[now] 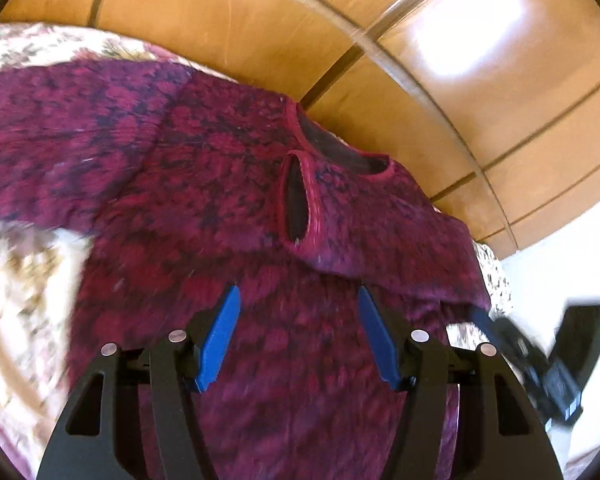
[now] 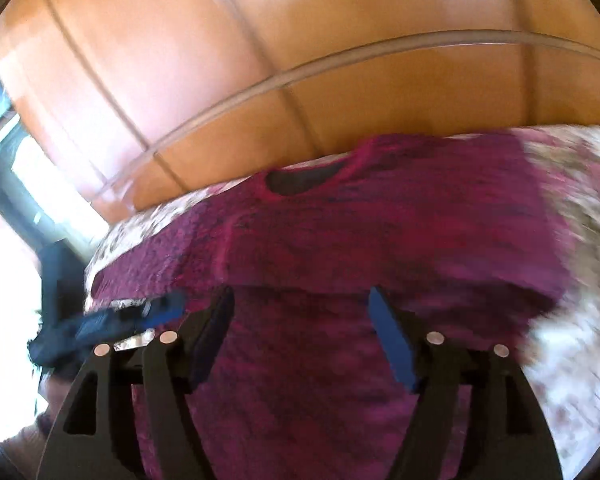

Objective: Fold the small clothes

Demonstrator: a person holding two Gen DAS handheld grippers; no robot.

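Observation:
A small magenta top with a dark mottled print lies spread on a floral bedcover. Its neckline with a keyhole slit faces the wooden panelling. My left gripper is open, its blue fingers spread above the garment's body, holding nothing. In the right wrist view the same top shows blurred, neckline at the far side. My right gripper is open above the cloth, empty. Each view shows the other gripper at the garment's side: the right one and the left one.
Glossy wooden panelling rises behind the bed, crossed by a curved pale strip. The floral bedcover also shows in the right wrist view. A bright window area sits at the left of the right wrist view.

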